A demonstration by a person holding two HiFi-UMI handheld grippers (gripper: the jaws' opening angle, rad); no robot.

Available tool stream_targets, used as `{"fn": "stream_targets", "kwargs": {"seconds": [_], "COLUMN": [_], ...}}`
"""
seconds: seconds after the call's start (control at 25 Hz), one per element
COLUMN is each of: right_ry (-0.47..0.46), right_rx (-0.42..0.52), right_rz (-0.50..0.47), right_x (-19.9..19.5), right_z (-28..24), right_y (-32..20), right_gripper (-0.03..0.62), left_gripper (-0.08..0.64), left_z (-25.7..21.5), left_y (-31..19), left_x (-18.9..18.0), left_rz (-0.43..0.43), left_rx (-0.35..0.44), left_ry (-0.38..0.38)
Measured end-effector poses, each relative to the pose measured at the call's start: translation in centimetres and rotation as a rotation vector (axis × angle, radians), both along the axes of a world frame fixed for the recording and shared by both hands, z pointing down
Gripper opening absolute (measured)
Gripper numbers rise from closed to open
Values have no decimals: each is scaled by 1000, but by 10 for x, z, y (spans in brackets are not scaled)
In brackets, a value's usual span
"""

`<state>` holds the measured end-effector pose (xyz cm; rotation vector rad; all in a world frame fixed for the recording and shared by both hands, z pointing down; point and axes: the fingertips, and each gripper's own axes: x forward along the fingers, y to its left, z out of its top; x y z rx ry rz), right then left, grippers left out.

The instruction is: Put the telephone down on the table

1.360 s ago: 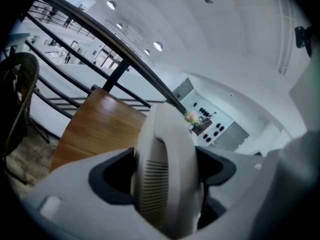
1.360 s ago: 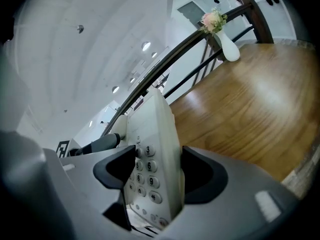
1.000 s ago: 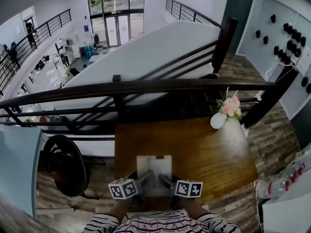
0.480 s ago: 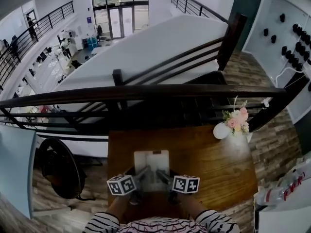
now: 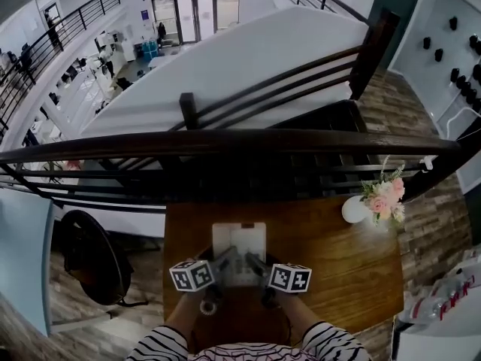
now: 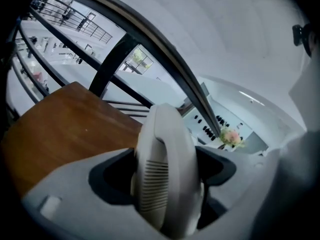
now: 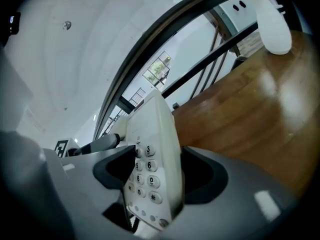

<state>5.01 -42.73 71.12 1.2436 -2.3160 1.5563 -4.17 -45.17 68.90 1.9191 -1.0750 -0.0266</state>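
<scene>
Telephone [image 5: 239, 238] keypad [image 7: 144, 176] in right gripper view, handset grille [image 6: 152, 184] in left.

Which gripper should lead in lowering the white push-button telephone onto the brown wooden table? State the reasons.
Right, probably: the right gripper is shut on the keypad body of the white push-button telephone, while the left gripper clamps its white handset, which could lift off. Both are over the brown wooden table.

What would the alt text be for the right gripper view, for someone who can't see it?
The right claw grips a white telephone by its keypad side between two grey jaws, number keys showing. Behind it are a brown wooden table, a white vase at top right and a dark railing arcing overhead.
</scene>
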Motion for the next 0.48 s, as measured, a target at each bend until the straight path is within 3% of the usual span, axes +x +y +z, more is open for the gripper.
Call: {"fn": "stream_targets", "kwargs": {"seconds": [0.48], "right_ry": [9], "right_rx": [-1], "right_rz": [4], "right_x": [1], "right_z": [31], "right_y": [-75], "right_gripper": [290], "left_gripper": [374], "left_z": [32], "left_y": [-74], "left_x": [1], "left_rz": [-18], "left_rx": [-25], "left_ry": [7]}}
